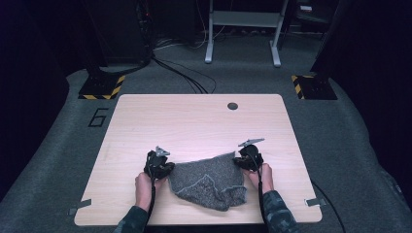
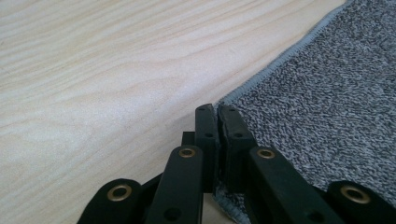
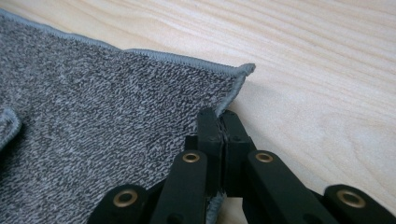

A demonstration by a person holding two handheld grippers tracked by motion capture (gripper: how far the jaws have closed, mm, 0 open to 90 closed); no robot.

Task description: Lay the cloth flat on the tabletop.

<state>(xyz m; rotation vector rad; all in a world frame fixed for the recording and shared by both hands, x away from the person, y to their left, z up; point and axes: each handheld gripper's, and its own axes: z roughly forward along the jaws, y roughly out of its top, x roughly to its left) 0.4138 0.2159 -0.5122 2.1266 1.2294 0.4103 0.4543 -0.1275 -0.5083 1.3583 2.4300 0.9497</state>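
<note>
The pale wooden surface (image 1: 194, 121) carries a grey towel (image 1: 206, 179), which lies crumpled near the person's edge, between the two hands. Its far hem runs crosswise from one hand-held gripper to the other, so the long axis lies side to side, with the loose bulk sagging toward the person. The left hand-held gripper (image 2: 217, 114) is clamped on the towel's left corner, hem pinched between its jaws. The right hand-held gripper (image 3: 218, 120) is likewise closed on the side hem just below the right corner. Each hand holds its own end, so neither is nearer; the next move likely depends on drawing the two corners apart or lifting them together.
</note>
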